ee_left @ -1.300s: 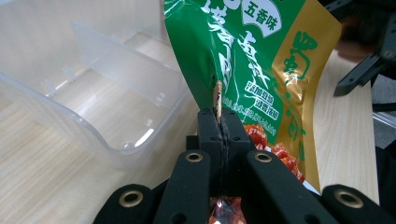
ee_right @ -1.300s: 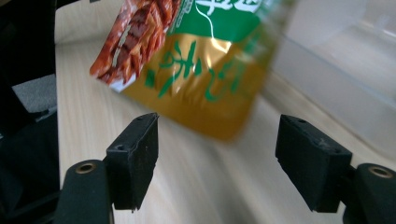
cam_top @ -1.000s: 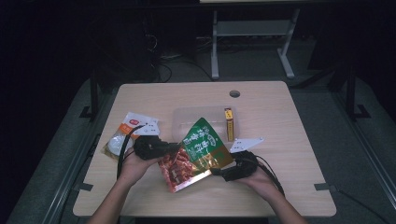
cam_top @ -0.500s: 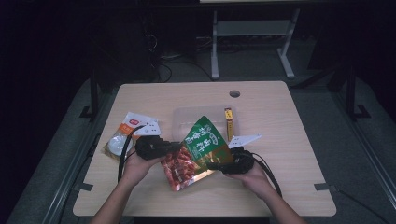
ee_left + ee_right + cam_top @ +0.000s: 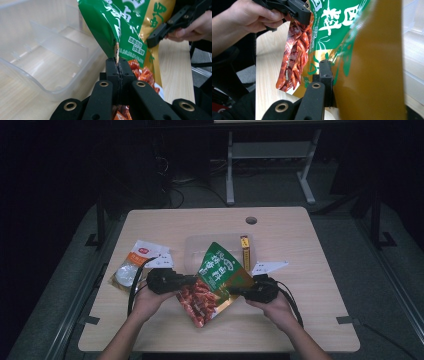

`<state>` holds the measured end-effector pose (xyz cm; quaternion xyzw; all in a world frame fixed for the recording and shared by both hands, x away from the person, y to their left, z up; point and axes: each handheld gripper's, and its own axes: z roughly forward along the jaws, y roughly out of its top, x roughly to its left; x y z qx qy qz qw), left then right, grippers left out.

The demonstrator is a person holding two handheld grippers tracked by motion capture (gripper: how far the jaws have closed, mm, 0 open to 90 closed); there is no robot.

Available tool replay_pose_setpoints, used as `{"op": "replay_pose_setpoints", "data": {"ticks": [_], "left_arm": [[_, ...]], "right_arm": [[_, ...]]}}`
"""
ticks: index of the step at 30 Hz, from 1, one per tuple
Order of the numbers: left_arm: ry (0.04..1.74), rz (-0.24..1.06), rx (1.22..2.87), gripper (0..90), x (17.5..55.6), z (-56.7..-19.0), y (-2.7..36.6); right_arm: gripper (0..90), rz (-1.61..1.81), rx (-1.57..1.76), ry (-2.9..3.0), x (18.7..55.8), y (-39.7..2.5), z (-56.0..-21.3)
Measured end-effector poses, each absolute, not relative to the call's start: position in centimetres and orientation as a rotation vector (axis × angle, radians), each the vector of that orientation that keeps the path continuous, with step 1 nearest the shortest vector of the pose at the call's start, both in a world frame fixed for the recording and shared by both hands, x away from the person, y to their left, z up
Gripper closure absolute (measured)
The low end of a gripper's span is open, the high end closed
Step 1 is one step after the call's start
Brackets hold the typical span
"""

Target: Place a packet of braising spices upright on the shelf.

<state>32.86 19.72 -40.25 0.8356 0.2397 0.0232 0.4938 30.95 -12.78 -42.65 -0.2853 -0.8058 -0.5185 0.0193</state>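
Both claws are clamped on the green snack bag [image 5: 216,279], the left claw [image 5: 117,65] pinching its left edge, the right claw [image 5: 327,72] gripping its right edge, holding it raised above the tabletop [image 5: 320,320] just before the clear plastic box [image 5: 192,251].

snack bag [image 5: 214,279]: raised, more upright | left gripper [image 5: 192,281]: moved right, nearer right gripper [image 5: 235,291] | bag top: shifted farther, toward clear box [image 5: 192,252]
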Motion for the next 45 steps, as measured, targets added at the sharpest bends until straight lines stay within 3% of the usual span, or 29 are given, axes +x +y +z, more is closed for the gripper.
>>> {"op": "replay_pose_setpoints", "data": {"ticks": [24,34,45], "left_arm": [[0.528,0.067,2.090,86.5,32.2,-40.9,19.2],[0.566,0.120,2.113,71.3,32.4,-40.7,20.9],[0.552,0.154,2.199,45.1,31.5,-41.4,22.0]], "right_arm": [[89.8,-1.666,-0.815,-2.526,31.1,-13.3,-41.1],[90.0,-1.651,-0.683,-2.618,31.6,-13.1,-39.3],[89.9,-1.626,-0.582,-2.695,31.3,-13.5,-37.0]]}}
